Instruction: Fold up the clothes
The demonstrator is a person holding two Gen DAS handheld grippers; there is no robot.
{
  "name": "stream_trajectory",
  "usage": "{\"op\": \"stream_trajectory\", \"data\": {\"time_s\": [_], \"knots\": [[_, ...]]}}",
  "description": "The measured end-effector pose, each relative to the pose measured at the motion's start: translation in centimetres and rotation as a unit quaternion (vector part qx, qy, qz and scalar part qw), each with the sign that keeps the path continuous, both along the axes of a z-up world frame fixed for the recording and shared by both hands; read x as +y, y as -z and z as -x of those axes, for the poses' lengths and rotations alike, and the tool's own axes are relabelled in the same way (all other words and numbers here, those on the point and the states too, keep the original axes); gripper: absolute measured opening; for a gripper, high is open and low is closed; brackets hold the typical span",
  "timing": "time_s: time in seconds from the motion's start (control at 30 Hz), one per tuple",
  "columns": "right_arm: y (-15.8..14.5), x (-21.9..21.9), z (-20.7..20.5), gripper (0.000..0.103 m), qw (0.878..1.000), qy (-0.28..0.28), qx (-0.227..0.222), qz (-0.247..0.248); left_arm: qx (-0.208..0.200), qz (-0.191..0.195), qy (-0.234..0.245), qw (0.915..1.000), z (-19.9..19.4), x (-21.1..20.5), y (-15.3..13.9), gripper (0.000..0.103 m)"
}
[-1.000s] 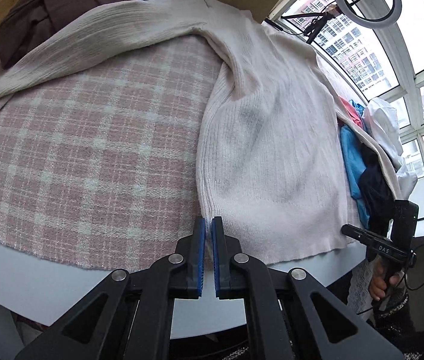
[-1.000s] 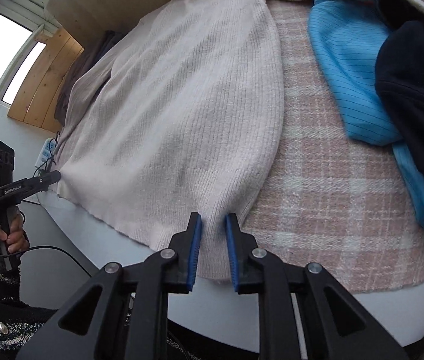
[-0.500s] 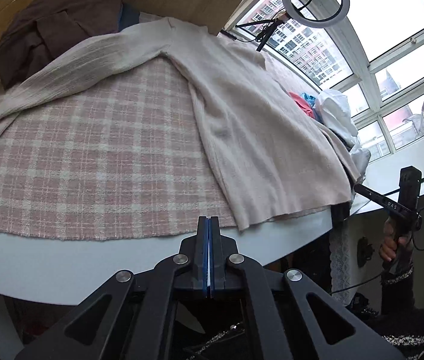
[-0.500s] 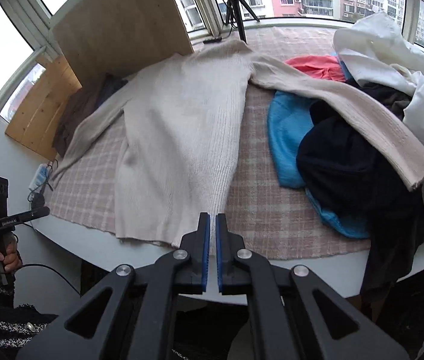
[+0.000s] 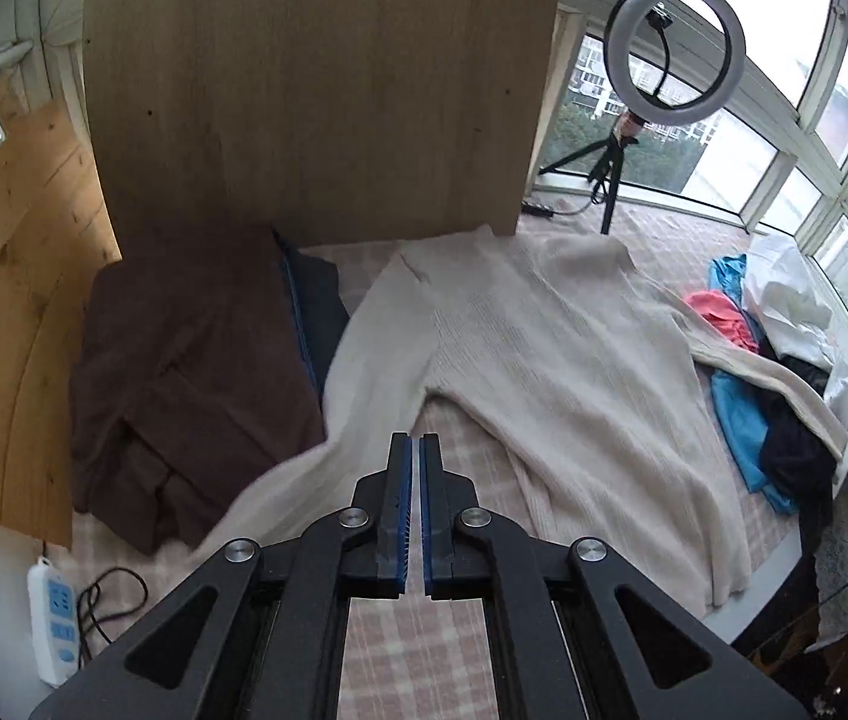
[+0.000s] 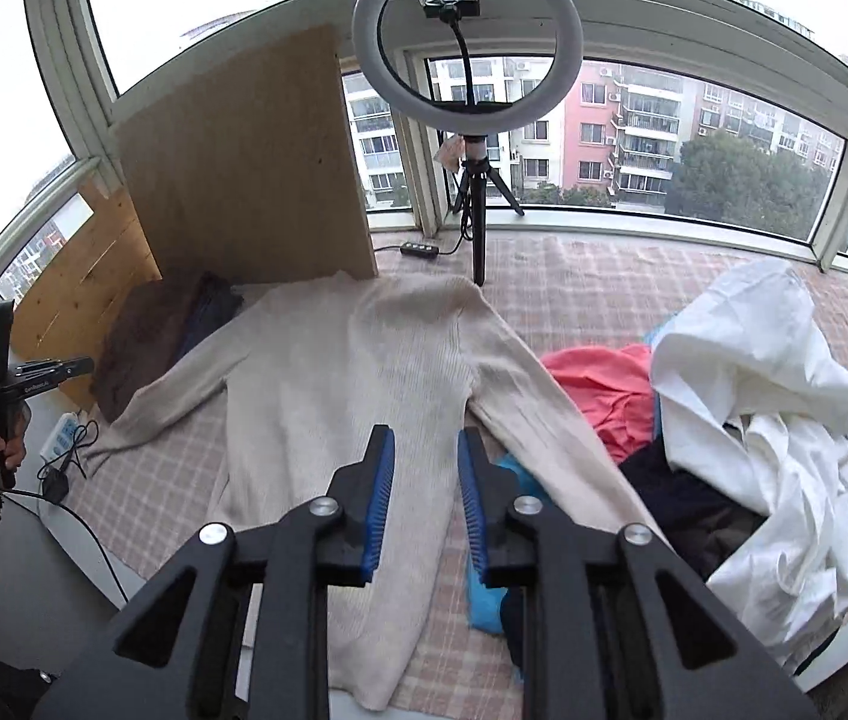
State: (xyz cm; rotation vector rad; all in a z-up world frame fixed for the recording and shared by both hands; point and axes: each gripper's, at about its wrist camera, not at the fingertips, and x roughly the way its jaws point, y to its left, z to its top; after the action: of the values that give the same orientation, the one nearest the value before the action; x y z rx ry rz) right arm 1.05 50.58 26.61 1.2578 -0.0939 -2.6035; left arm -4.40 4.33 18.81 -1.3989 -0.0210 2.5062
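From where I stand, the left hand-held gripper (image 5: 415,483) hovers with its blue pads nearly together, a thin slit between them and nothing in it. The right hand-held gripper (image 6: 421,480) hangs with its pads well apart, also empty.

Below both, the cream sweater (image 6: 328,414) lies spread flat on the plaid-covered bench (image 6: 574,282), hem at the near edge, collar toward the windows, so its long axis runs straight away from the 2 grippers. The left sleeve (image 5: 358,384) trails out and back toward the near left, just under the left gripper's tips, so that gripper is the nearer one to it. The right sleeve (image 6: 550,420) slants off to the right over the pile of loose clothes (image 6: 754,420); the right gripper sits closest to that one.

With body flat and both sleeves out, I would judge each sleeve wants bringing inward across the body. Further back, a folded brown garment (image 5: 184,372) rests by the wooden board (image 5: 316,90)
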Motion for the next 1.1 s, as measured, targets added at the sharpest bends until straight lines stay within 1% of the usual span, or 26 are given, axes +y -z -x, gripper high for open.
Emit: {"op": "stream_trajectory", "data": {"time_s": [0.07, 0.1, 0.17, 0.4, 0.43, 0.47, 0.53, 0.57, 0.63, 0.73, 0.83, 0.93, 0.97, 1.0, 1.03, 1.07, 1.1], "knots": [[-0.1, 0.6, 3.8, 0.022, 1.000, -0.006, 0.001, -0.001, -0.010, -0.002, -0.006, 0.9999, 2.7, 0.8, 1.4, 0.018], [0.4, 0.8, 5.5, 0.023, 1.000, -0.008, 0.002, -0.005, -0.016, -0.003, -0.009, 0.9998, 4.1, 1.1, 2.1, 0.020], [2.4, 0.8, 8.8, 0.029, 1.000, -0.016, -0.009, -0.005, -0.026, -0.006, -0.014, 0.9995, 6.8, 1.9, 3.4, 0.019], [11.5, 0.3, 18.7, 0.031, 0.997, -0.035, -0.073, 0.009, -0.063, -0.014, -0.035, 0.9973, 16.4, 4.5, 8.3, 0.020], [12.7, 0.2, 20.0, 0.034, 0.996, -0.037, -0.081, 0.013, -0.068, -0.015, -0.038, 0.9969, 17.8, 4.9, 8.9, 0.023], [13.8, 0.2, 21.2, 0.036, 0.995, -0.040, -0.090, 0.017, -0.073, -0.016, -0.041, 0.9964, 19.2, 5.3, 9.6, 0.032], [16.1, 0.0, 23.5, 0.037, 0.993, -0.048, -0.109, 0.024, -0.089, -0.012, -0.036, 0.9953, 21.0, 5.8, 11.2, 0.040], [17.2, -0.2, 24.4, 0.037, 0.991, -0.053, -0.118, 0.025, -0.094, -0.005, -0.036, 0.9949, 21.9, 6.1, 12.0, 0.040], [18.9, -0.6, 26.3, 0.037, 0.990, -0.059, -0.129, 0.025, -0.095, 0.009, -0.047, 0.9943, 23.6, 6.2, 13.3, 0.040], [21.1, -1.1, 28.6, 0.037, 0.987, -0.075, -0.141, 0.029, -0.110, 0.004, -0.049, 0.9927, 25.7, 6.1, 15.2, 0.040], [23.1, -1.5, 30.2, 0.037, 0.984, -0.086, -0.153, 0.031, -0.119, 0.009, -0.043, 0.9920, 26.6, 6.2, 16.9, 0.040], [24.9, -1.7, 30.9, 0.037, 0.982, -0.088, -0.163, 0.039, -0.101, 0.016, -0.027, 0.9944, 26.4, 6.7, 17.3, 0.039], [25.2, -1.7, 30.8, 0.037, 0.982, -0.089, -0.162, 0.044, -0.096, 0.012, -0.023, 0.9951, 26.2, 6.8, 17.4, 0.030], [25.3, -1.7, 30.6, 0.036, 0.983, -0.091, -0.154, 0.045, -0.088, 0.016, -0.021, 0.9958, 25.8, 7.0, 17.3, 0.020], [25.3, -1.9, 30.3, 0.022, 0.984, -0.091, -0.151, 0.040, -0.079, 0.021, -0.019, 0.9964, 25.4, 7.2, 17.3, 0.011], [25.3, -2.0, 30.2, 0.004, 0.983, -0.092, -0.154, 0.033, -0.071, 0.027, -0.017, 0.9970, 25.0, 7.3, 17.2, 0.010], [25.2, -2.1, 29.9, 0.003, 0.983, -0.090, -0.156, 0.027, -0.057, 0.032, -0.017, 0.9977, 24.4, 7.5, 16.8, 0.009]]}}
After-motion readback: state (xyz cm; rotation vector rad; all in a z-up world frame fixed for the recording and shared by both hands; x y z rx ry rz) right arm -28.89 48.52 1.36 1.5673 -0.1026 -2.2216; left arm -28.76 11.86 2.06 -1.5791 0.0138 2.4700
